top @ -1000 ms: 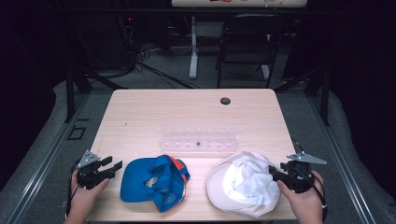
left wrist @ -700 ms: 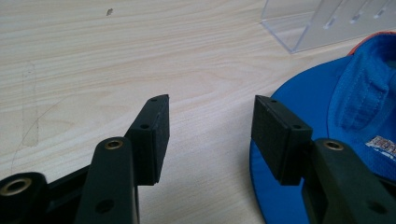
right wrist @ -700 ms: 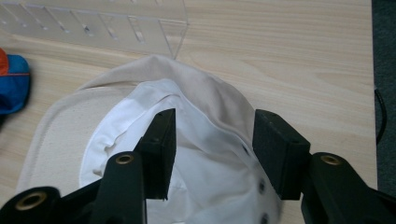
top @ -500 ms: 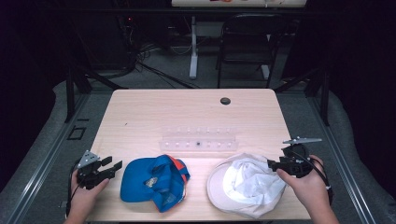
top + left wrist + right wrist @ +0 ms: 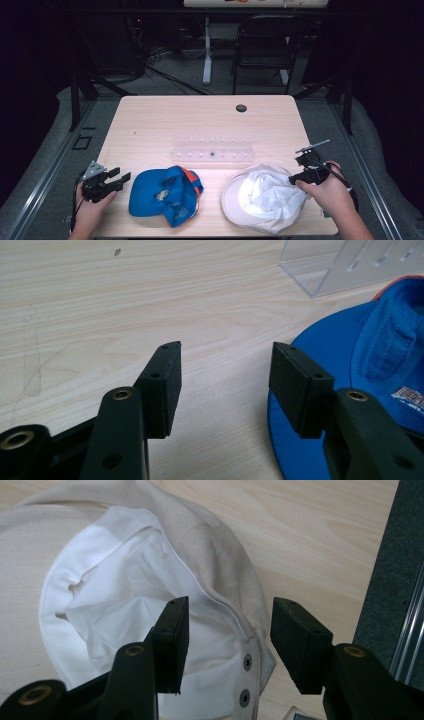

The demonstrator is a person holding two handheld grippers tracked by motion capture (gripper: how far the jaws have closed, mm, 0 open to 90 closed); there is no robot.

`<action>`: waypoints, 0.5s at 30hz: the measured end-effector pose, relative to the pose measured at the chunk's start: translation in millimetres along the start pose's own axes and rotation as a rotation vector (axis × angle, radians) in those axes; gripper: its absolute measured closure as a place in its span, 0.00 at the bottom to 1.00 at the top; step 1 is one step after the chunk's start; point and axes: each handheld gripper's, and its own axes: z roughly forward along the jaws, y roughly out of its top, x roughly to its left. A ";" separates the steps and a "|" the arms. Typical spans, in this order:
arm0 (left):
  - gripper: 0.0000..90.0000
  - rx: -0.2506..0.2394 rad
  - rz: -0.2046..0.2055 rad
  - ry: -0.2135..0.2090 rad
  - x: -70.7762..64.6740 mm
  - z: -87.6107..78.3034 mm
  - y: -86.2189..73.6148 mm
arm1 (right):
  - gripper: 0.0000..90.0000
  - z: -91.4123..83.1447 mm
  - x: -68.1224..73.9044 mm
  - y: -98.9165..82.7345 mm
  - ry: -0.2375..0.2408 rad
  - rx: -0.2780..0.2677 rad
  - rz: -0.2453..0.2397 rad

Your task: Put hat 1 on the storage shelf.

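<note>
- Looking down from the high view, the table (image 5: 150, 120) carries two caps side by side along the lower edge of the frame: a blue cap (image 5: 162, 197) at lower centre-left and a white cap (image 5: 262, 200) at lower centre-right, both lying upside down with their linings showing, which suggests they are meant to be picked up by the rim.
- Just above them sits a clear plastic rack (image 5: 212, 150), empty and near enough to be where the caps go; a small dark hole (image 5: 241, 108) marks the upper part of the tabletop. A chair and cables stand beyond the far edge, well clear of the work.
- The left gripper (image 5: 117, 181) rests at lower left, just beside the blue cap's brim. The right gripper (image 5: 299, 167) hangs at the white cap's right edge.
- From the left gripper view, the left gripper (image 5: 225, 370) has its jaws spread wide with nothing between them but bare wood; the blue cap's brim lies at the right, partly under the right jaw, and the rack's corner shows at upper right.
- From the right gripper view, the right gripper (image 5: 227, 625) stands wide apart, straddling the white cap's back rim near its snap strap without pinching it; folded lining bunches at centre-left and could snag a jaw.
</note>
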 end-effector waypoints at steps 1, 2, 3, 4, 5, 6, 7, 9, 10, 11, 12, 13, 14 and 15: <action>0.53 -0.003 -0.001 0.001 0.0 0.3 -0.2 | 0.56 1.3 -1.0 0.5 -0.004 0.019 0.000; 0.53 0.001 -0.002 0.001 0.1 0.1 -0.1 | 0.56 2.9 -1.8 0.9 -0.002 0.033 0.006; 0.53 0.001 -0.002 0.001 0.1 0.1 -0.1 | 0.56 2.9 -1.8 0.9 -0.002 0.033 0.006; 0.53 0.000 -0.005 0.000 0.2 0.6 -0.2 | 0.58 5.9 -3.3 1.7 0.003 0.068 0.028; 0.53 0.000 -0.005 0.000 0.2 0.6 -0.2 | 0.58 7.7 -4.1 2.1 0.010 0.080 0.037; 0.53 0.003 -0.005 0.000 0.3 0.5 -0.1 | 0.59 9.9 -4.1 2.1 0.007 0.079 0.050; 0.53 0.007 -0.005 -0.002 0.4 0.4 0.0 | 0.59 9.9 -4.1 2.1 0.007 0.079 0.050; 0.53 -0.005 -0.007 0.000 0.1 1.3 -0.5 | 0.61 11.6 -6.2 4.0 -0.001 0.116 0.043; 0.53 0.005 -0.007 -0.001 0.2 0.5 -0.1 | 0.62 14.3 -6.3 5.2 -0.011 0.129 0.059; 0.53 0.005 -0.007 -0.001 0.2 0.5 -0.1 | 0.62 14.3 -6.3 5.2 -0.011 0.129 0.059; 0.53 0.003 -0.008 -0.004 0.3 0.5 -0.2 | 0.62 16.2 -6.4 5.4 -0.011 0.129 0.068; 0.53 0.003 -0.008 -0.004 0.5 0.5 -0.3 | 0.62 17.9 -7.0 7.3 -0.021 0.157 0.072; 0.53 0.007 -0.007 -0.003 0.7 0.3 -0.1 | 0.62 19.7 -8.4 7.7 -0.017 0.169 0.070; 0.53 0.007 -0.007 -0.003 0.7 0.3 -0.1 | 0.62 19.7 -8.4 7.7 -0.017 0.169 0.070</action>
